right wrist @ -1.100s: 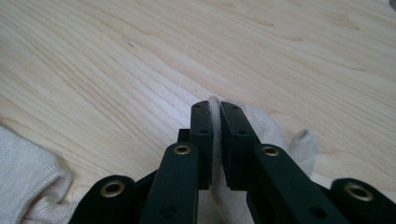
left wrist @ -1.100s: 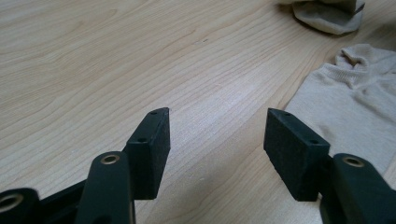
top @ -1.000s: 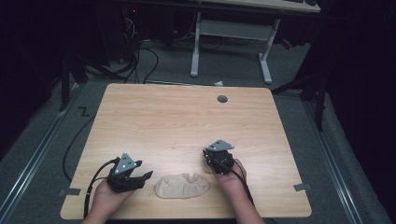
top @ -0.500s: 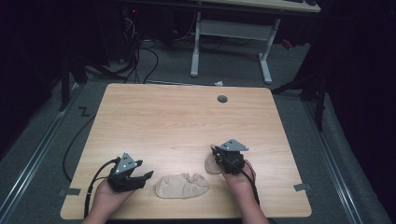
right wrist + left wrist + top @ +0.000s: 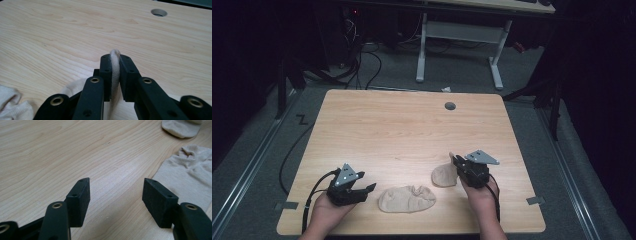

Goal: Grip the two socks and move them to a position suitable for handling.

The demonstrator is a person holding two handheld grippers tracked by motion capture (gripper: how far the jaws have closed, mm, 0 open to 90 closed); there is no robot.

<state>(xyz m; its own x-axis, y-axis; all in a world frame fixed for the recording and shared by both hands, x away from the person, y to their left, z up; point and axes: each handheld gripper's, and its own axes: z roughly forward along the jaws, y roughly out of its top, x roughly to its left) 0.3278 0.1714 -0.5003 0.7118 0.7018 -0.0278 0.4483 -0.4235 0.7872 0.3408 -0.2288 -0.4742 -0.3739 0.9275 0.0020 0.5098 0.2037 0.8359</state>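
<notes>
Right tongs [image 5: 115,75] are pinched on a soft, floppy beige cotton sock [image 5: 115,70] by its edge, their jaws having just eased a little, left tongs [image 5: 116,195] gaping empty beside its limp twin sock [image 5: 185,177], best grabbed at the cuff.

Second sock [image 5: 444,175] now rightward in right gripper [image 5: 458,162]

Cloth, matt black pads and pale wood grain

Between my right gripper [image 5: 115,75] pads I see a beige knitted sock [image 5: 115,72], soft, ribbed, matt cloth pinched in a fold. Its fingers [image 5: 130,75] look like matt black plastic, slightly grainy, with brass-coloured rivets. Right of my left gripper [image 5: 115,192] pads lies a second sock [image 5: 185,177] of the same dull, fuzzy weave. Under both jaws the table [image 5: 62,152] looks like smooth, light wood-grain laminate with a faint sheen.
</notes>
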